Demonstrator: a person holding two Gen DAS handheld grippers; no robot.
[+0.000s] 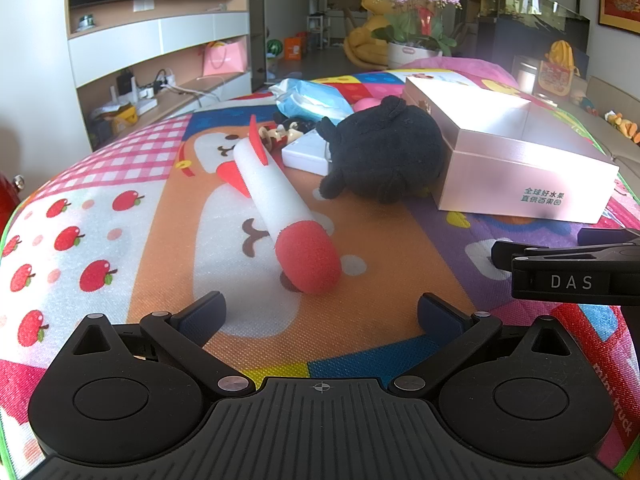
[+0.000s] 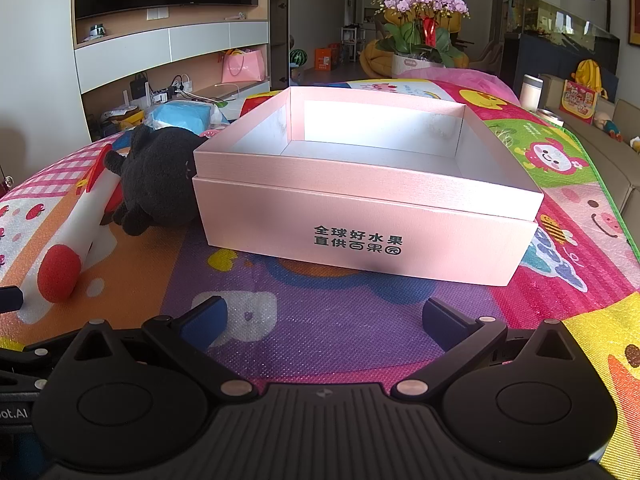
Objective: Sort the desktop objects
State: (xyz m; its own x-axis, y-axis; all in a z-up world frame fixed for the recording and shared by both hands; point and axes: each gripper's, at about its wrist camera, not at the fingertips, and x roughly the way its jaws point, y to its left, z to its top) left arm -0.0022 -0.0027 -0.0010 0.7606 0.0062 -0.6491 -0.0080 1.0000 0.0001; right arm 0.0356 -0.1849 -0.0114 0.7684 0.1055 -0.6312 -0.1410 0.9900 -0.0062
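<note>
Desktop objects lie scattered on a colourful cartoon play mat (image 1: 160, 216), and the pink box (image 2: 360, 216) serves best as the landmark; it sits open-topped on the mat, its white inside bare, dark printed characters on its near wall. Pressed against the box's left wall is a black plush toy (image 1: 384, 152); left of the plush, farther from the box, a white foam rocket (image 1: 268, 200) with a red nose and red fins lies slantwise, its nose towards the camera. Behind the plush, still left of the box, a flat white case (image 1: 306, 154) rests on the mat with a small figurine (image 1: 280, 134) just beyond it, though the blur there makes the figurine hard to read; a blue packet of wipes (image 1: 308, 100) lies farther back, and something pink (image 1: 366, 104) shows between the packet and the box. Beyond the box's far side stands a pot of purple orchids (image 2: 420, 32), well apart from it.

The plush stands between the rocket and the box, blocking the straight way across the mat.

Left gripper (image 1: 320, 312) hovers over the mat, near side of the rocket's red nose, jaws spread wide with nothing between them and touching nothing; right gripper (image 2: 324, 316) hangs in front of the box's printed wall, likewise spread fully, empty, clear of the box.
</note>
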